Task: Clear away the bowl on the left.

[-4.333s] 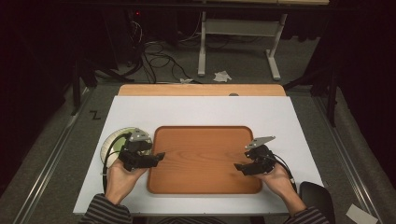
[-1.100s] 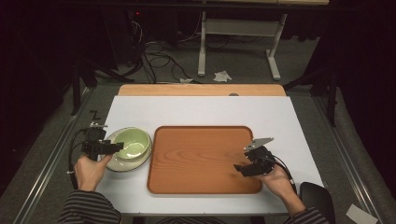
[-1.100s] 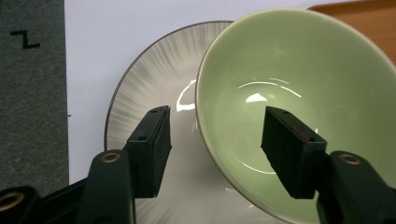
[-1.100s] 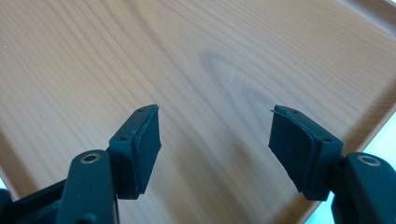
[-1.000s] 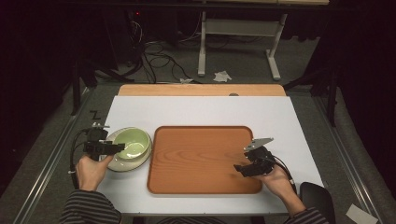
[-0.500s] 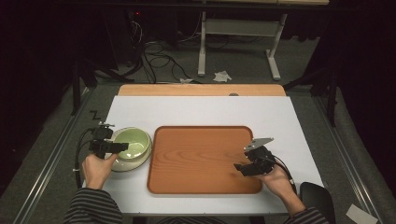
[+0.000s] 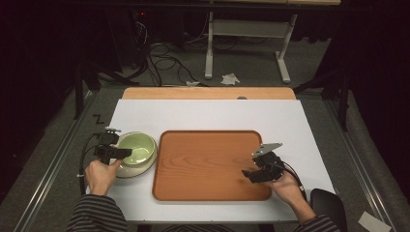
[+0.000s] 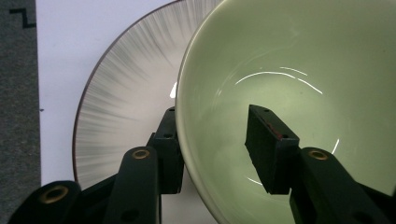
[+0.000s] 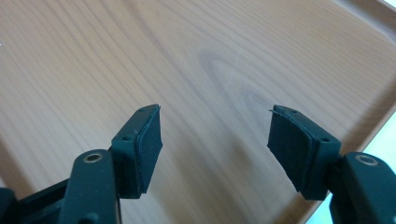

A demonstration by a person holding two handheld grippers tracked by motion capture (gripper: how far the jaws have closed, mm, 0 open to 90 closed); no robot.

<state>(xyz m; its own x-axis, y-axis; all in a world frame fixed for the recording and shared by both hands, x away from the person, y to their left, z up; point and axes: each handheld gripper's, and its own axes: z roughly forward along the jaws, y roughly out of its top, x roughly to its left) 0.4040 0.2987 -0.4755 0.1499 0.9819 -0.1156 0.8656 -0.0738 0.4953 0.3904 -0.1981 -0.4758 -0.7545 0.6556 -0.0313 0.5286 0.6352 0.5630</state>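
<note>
From the high view, one white table [image 7: 212, 113] carries one wooden tray [image 7: 208, 162] at its middle, and to the tray's left one pale green bowl [image 7: 137, 149] sitting on one plate [image 7: 126, 171] near the table's left edge. Two hands work two grippers. The left gripper [image 7: 121, 152] reaches from the left over the bowl's near-left rim, with the left hand [image 7: 101, 173] behind it. The right gripper [image 7: 249, 175] hovers over the tray's near-right part, held by the right hand [image 7: 286, 186]. A small black zigzag mark [image 7: 98, 118] shows on the floor left of the table — no readable writing anywhere.

In the left gripper view, the jaws straddle the green bowl's [image 8: 299, 84] rim — one pad inside the bowl, the other outside against its wall, above the streaked plate [image 8: 126, 98]. They grip the rim.

In the right gripper view, the jaws stand wide apart over the bare wood grain of the tray [image 9: 196, 70], holding nothing.
</note>
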